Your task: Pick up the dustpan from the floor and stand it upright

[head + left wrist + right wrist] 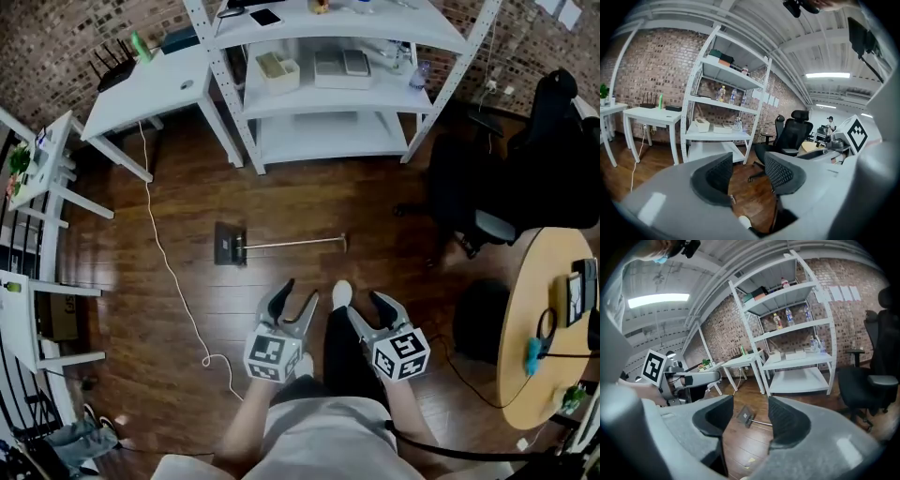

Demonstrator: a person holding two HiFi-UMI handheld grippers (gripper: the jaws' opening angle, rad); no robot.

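L gripper (298,292) – jaws apart, nothing betw. pads (780,172). R gripper (363,305) – likewise released and empty; the dustpan (745,415) shows through its gap but lies well off, not touched.

Both grippers hang low above the person's legs, on the far side of the dustpan (228,244) from the shelf unit (328,94).

Risks (judgement):
- Handle is thin and lies flat on the floorboards. Little room for a jaw to get under it, so a pinch could scrape the wood or skid off.
- Gripped at the handle end away from the pan, the heavier pan end would likely swing or twist in the pads.
- Stood up in open floor w/ no support near – prob. tips once let go.
- White cable (164,262) trails off the shelf unit's left corner, near the pan; could snag.

Dustpan: on the floor in front of the shelf unit, clear of its legs. Dark flat rectangular pan w/ small pale patch, plus a long, slim, pale handle running roughly parallel to the shelf front.
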